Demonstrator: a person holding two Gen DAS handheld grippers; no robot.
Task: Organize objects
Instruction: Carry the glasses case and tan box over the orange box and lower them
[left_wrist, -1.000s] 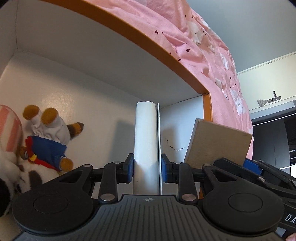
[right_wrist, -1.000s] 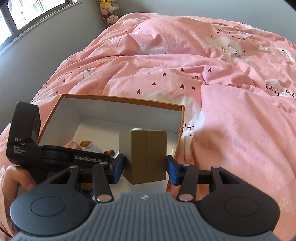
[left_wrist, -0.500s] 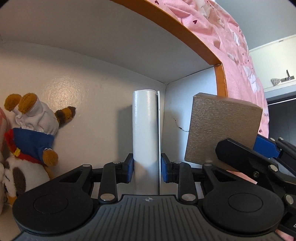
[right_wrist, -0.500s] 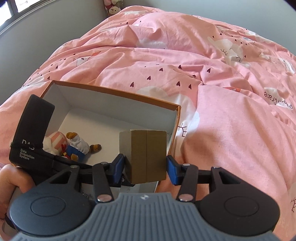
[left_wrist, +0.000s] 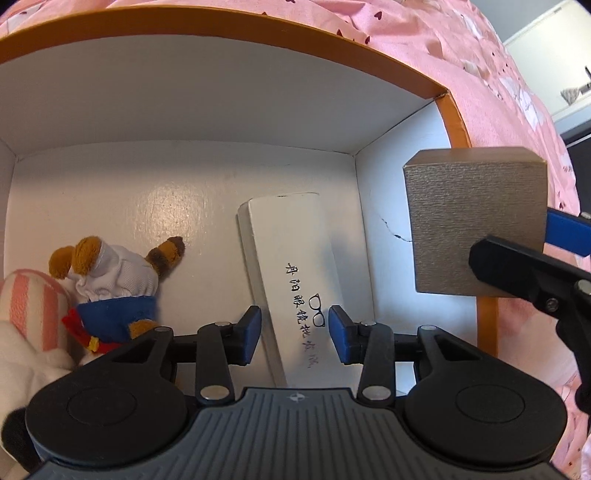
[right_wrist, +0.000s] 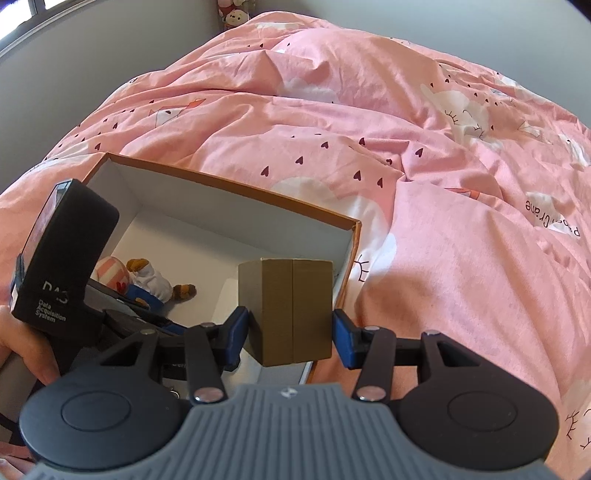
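An orange-rimmed white storage box (left_wrist: 454, 110) lies on the pink bed; it also shows in the right wrist view (right_wrist: 236, 184). A flat white glasses case (left_wrist: 295, 266) with black writing lies on its floor near the right wall. My left gripper (left_wrist: 293, 338) is open just above the case, not touching it. My right gripper (right_wrist: 291, 332) is shut on a brown cardboard box (right_wrist: 291, 310) and holds it above the storage box's right wall; the brown box also shows in the left wrist view (left_wrist: 472, 221). A plush bear in blue (left_wrist: 114, 284) lies at the left.
A pink-striped plush (left_wrist: 26, 302) lies beside the bear. The pink duvet (right_wrist: 443, 184) with hearts surrounds the storage box. More plush toys (right_wrist: 234, 11) sit far off by the grey wall. White floor shows between the bear and the glasses case.
My left gripper has opened and let go of the white case, which now lies flat on the box floor. The left gripper has pulled back and up. The right gripper still holds the brown box.
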